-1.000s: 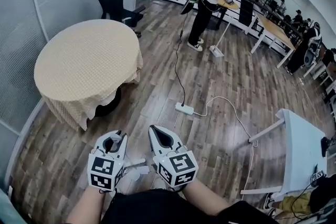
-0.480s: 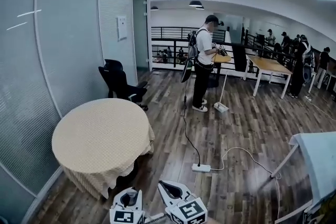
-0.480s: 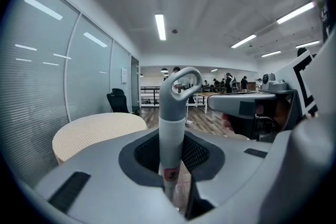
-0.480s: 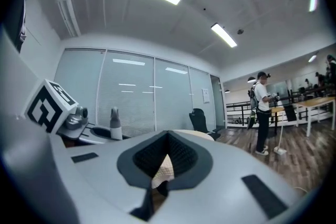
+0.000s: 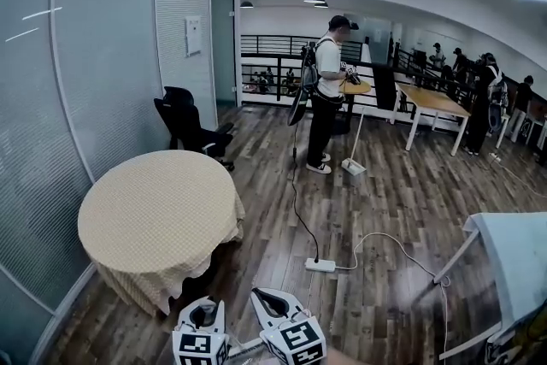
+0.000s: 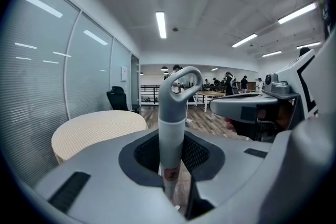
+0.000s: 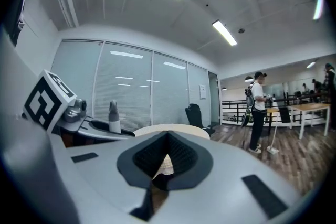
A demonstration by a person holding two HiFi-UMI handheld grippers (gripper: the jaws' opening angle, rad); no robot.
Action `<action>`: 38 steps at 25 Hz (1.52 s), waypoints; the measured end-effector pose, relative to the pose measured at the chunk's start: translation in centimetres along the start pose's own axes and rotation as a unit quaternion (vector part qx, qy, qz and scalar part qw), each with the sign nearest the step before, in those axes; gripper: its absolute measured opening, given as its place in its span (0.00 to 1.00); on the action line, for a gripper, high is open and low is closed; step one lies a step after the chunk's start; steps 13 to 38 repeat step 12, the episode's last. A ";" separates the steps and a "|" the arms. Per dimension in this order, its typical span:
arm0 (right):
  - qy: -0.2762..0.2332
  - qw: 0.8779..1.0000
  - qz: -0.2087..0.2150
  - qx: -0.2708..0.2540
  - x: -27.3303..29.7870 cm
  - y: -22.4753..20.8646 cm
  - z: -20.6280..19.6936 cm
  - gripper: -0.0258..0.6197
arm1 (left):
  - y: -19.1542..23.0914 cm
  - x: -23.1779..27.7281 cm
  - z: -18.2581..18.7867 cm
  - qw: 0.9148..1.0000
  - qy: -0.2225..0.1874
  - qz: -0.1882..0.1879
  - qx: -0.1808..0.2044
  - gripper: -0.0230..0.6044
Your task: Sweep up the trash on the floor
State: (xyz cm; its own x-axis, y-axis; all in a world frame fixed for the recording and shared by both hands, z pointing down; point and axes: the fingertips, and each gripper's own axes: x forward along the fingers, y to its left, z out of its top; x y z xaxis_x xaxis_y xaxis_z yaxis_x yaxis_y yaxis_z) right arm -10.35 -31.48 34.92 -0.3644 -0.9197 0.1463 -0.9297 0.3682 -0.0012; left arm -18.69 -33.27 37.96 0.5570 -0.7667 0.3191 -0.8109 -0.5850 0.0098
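Head view: a wood-plank floor (image 5: 385,201) runs the length of a glass-walled room, with a round table (image 5: 154,214) under a pale checked cloth near the floor's left edge and a black chair (image 5: 188,128) behind it. A white power strip (image 5: 320,266) lies mid-floor, a white cable (image 5: 389,244) curling away from it toward the white desk (image 5: 517,261) at the right edge. Farther back a person (image 5: 325,94) stands beside a long-handled sweeper (image 5: 352,167) whose head rests on the boards. At the bottom edge the left gripper (image 5: 205,312) and right gripper (image 5: 267,302) sit side by side, close together, both pointing away from the wearer. Left gripper view: its jaws are clamped on a grey handle (image 6: 171,134), which stands upright between them, a small red sticker low on the shaft and a closed loop at the top; the right gripper shows just beside it on the right. Right gripper view: its jaws are pressed together with nothing between them, only a sliver of the round table showing through the notch; the left gripper lies to its left, with the handle's top poking up out of it.
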 end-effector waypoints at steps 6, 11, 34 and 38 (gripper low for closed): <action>0.006 1.000 -0.002 -0.003 -0.2 0.0 -0.6 0.06 | -0.3 -0.2 0.0 1.000 -0.010 -0.009 -0.006 0.15; 0.013 1.000 0.003 -0.006 -0.4 0.0 -1.4 0.06 | -0.9 -0.1 -0.1 1.000 -0.023 -0.013 -0.003 0.15; 0.014 1.000 0.005 -0.006 -0.3 0.1 -1.5 0.06 | -0.9 -0.1 -0.1 1.000 -0.023 -0.013 -0.004 0.15; 0.014 1.000 0.005 -0.006 -0.3 0.1 -1.5 0.06 | -0.9 -0.1 -0.1 1.000 -0.023 -0.013 -0.004 0.15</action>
